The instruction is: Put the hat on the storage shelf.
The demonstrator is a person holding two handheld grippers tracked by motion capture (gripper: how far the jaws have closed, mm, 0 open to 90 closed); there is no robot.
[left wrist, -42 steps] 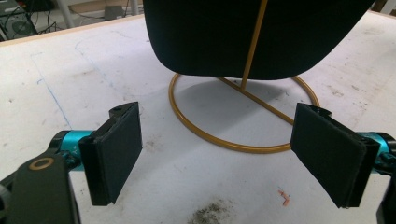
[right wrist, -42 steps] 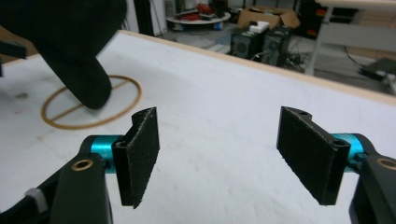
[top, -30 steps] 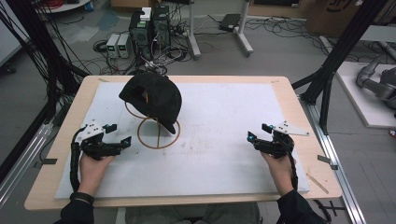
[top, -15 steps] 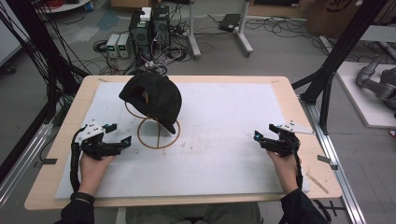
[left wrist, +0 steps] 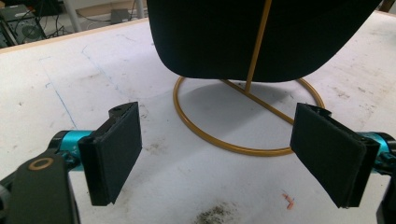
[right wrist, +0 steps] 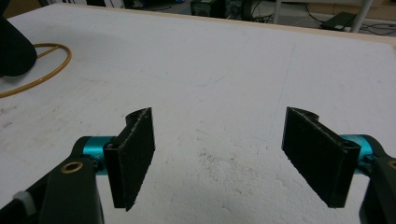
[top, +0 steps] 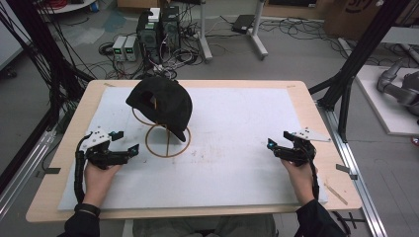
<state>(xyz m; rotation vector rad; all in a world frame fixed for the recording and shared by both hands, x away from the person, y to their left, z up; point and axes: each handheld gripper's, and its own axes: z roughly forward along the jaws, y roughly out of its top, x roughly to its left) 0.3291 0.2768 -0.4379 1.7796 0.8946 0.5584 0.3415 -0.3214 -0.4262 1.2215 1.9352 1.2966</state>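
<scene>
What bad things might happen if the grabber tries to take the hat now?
The black cap hangs on a thin gold wire stand with a ring base. If the open left gripper bumps or tugs it, the light stand could tip or slide along with the cap. The jaws might also close on the wire rod instead of the fabric. The right gripper, also open, is far off by the table edge, so it probably cannot steady the stand in time.

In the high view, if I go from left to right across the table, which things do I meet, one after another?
Left hand-held gripper → gold wire stand with the black cap on it → bare white mat → right hand-held gripper.
</scene>
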